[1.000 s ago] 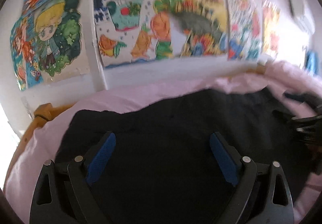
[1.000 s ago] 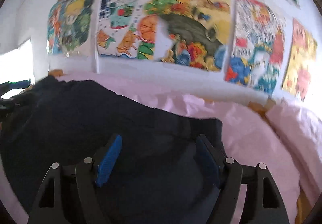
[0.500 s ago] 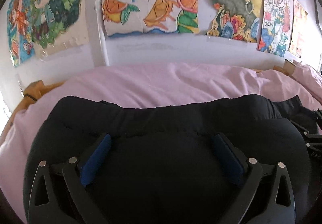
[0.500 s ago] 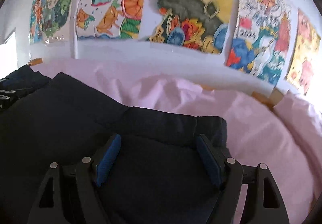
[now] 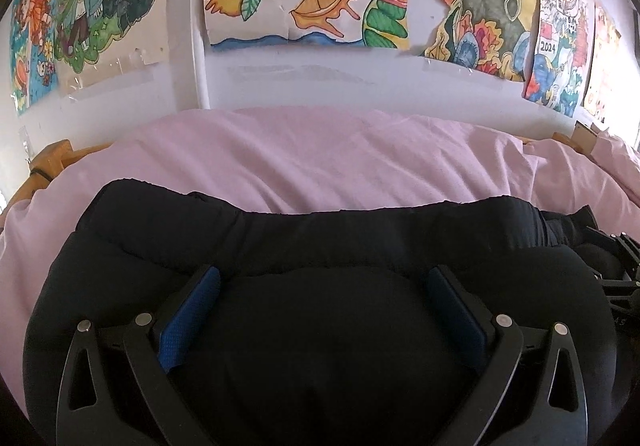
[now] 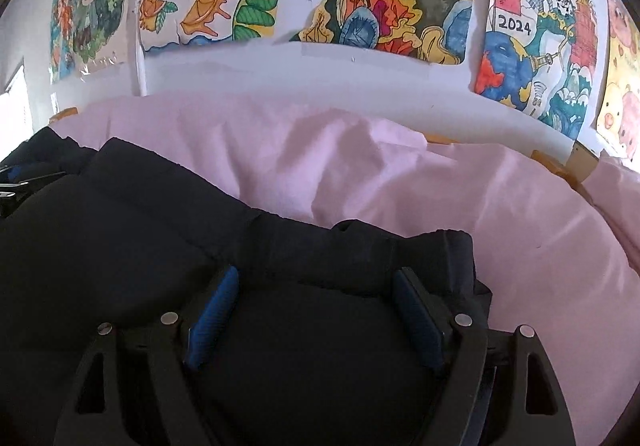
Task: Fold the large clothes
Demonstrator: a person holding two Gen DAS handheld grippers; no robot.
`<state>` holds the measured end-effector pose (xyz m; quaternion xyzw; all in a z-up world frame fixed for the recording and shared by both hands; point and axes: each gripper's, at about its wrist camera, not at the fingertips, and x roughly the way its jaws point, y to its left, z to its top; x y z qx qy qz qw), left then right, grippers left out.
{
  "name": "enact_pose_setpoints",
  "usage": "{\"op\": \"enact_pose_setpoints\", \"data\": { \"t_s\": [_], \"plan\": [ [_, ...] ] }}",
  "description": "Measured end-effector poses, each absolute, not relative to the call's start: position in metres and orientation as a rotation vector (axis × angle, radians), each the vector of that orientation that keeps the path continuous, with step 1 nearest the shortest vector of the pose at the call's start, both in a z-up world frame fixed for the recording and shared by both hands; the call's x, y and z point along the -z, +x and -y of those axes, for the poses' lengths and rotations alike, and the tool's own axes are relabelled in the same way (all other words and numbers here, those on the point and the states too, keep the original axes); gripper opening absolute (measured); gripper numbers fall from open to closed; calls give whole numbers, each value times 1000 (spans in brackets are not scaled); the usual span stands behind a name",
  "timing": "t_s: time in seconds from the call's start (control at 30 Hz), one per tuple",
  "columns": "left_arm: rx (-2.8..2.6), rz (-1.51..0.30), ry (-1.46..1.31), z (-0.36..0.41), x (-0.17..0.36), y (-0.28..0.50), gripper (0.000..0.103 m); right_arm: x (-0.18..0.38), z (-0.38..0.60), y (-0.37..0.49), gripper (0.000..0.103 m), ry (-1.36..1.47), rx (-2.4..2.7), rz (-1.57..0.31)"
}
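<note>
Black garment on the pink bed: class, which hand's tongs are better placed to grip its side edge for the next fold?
Right, probably. The right tongs sit open beside the black garment's right edge; the left tongs lie over its middle.

Each hand-held gripper was black plastic: the left [image 5: 322,288] and right [image 6: 316,288] alike had two triangular cut-out arms, silver round screws [image 5: 501,320] at the joints, and textured blue pads [image 5: 188,316].
</note>
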<state>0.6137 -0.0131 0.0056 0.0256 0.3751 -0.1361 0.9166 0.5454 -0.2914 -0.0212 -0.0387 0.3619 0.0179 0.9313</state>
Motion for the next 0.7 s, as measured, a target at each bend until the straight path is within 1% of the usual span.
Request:
{"op": "enact_pose_setpoints", "data": {
  "t_s": [0.13, 0.3, 0.4, 0.53, 0.6, 0.63, 0.7],
  "plan": [
    [270, -760, 68, 16, -7, 610, 102, 19, 291, 542, 79, -84, -34, -735],
    [267, -728, 89, 15, -12, 596, 102, 9, 295, 522, 80, -50, -40, -683],
    [262, -710, 95, 15, -15, 587, 102, 2, 297, 512, 82, -34, -51, -666],
    [252, -714, 98, 14, -20, 580, 102, -12, 303, 498, 89, 13, -89, -648],
    [235, -722, 92, 12, -28, 574, 102, -23, 303, 489, 96, 9, -93, -619],
    [229, -719, 81, 11, -31, 570, 102, -29, 303, 484, 102, -4, -87, -598],
    [239, -721, 69, 10, -39, 562, 102, -39, 303, 475, 103, -21, -93, -569]
  ]
}}
